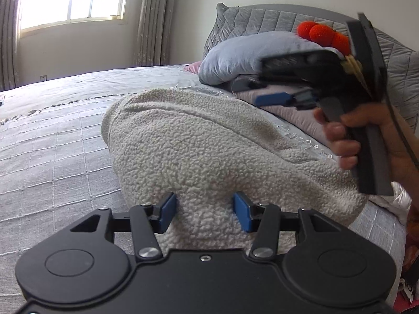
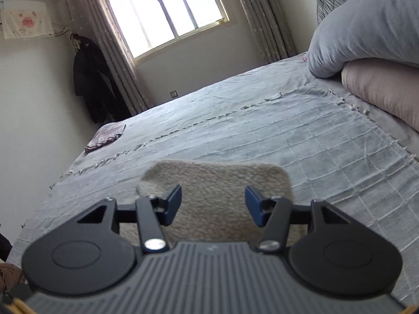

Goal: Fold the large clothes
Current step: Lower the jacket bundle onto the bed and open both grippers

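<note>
A cream fleece garment (image 1: 204,146) lies folded into a thick bundle on the grey bed cover (image 1: 52,136). My left gripper (image 1: 204,212) is open, its blue pads on either side of the garment's near edge, not closed on it. My right gripper (image 1: 277,99) shows in the left wrist view, held in a hand above the garment's far right side. In the right wrist view the right gripper (image 2: 213,206) is open and empty above the garment (image 2: 217,183).
Stacked pillows, grey (image 1: 235,57) over pink (image 2: 382,91), lie at the headboard (image 1: 275,18). A small folded patterned cloth (image 2: 106,136) sits at the bed's far corner. A dark coat (image 2: 91,78) hangs by the curtained window (image 2: 167,10).
</note>
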Available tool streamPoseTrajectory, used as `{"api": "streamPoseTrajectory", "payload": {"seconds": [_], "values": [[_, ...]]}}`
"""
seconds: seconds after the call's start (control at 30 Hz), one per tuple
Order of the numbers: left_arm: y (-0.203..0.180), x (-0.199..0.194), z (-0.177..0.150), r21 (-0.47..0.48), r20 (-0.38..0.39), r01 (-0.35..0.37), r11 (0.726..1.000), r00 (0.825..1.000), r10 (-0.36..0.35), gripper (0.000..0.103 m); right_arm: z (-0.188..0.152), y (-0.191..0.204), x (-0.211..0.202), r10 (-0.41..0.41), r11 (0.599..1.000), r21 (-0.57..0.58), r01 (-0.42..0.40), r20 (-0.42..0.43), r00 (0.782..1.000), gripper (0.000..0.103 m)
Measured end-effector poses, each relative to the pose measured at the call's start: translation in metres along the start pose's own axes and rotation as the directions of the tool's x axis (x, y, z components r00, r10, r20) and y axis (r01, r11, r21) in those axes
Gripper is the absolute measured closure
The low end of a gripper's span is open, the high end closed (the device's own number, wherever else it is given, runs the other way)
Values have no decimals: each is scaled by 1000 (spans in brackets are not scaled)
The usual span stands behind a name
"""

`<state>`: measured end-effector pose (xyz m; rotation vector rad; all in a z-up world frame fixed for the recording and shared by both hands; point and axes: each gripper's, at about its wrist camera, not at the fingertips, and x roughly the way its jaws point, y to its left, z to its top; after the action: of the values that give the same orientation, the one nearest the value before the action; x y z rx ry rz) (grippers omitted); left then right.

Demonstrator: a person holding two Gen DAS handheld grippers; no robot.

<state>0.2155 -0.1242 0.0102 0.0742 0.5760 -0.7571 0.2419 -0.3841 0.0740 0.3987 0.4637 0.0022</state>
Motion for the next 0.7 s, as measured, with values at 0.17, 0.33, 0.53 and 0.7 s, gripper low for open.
{"api": "streamPoseTrajectory", "payload": {"seconds": [0.17, 0.33, 0.53, 0.7], "values": [[12, -8, 9, 12, 9, 25, 1000, 1000, -25, 53, -18, 9, 35, -165, 981, -95, 170, 57, 985, 53], [34, 14, 41, 0, 77, -58, 998, 995, 58, 55, -46, -49, 43, -246, 967, -60, 249, 54, 968, 54], [12, 93, 77, 67, 119, -135, 989, 985, 127, 54, -40, -70, 45, -250, 968, -19, 251, 23, 968, 51], [18, 163, 73, 172, 8, -305, 936, 951, 309, 53, -42, -78, 57, -269, 963, 4, 269, -14, 963, 51]]}}
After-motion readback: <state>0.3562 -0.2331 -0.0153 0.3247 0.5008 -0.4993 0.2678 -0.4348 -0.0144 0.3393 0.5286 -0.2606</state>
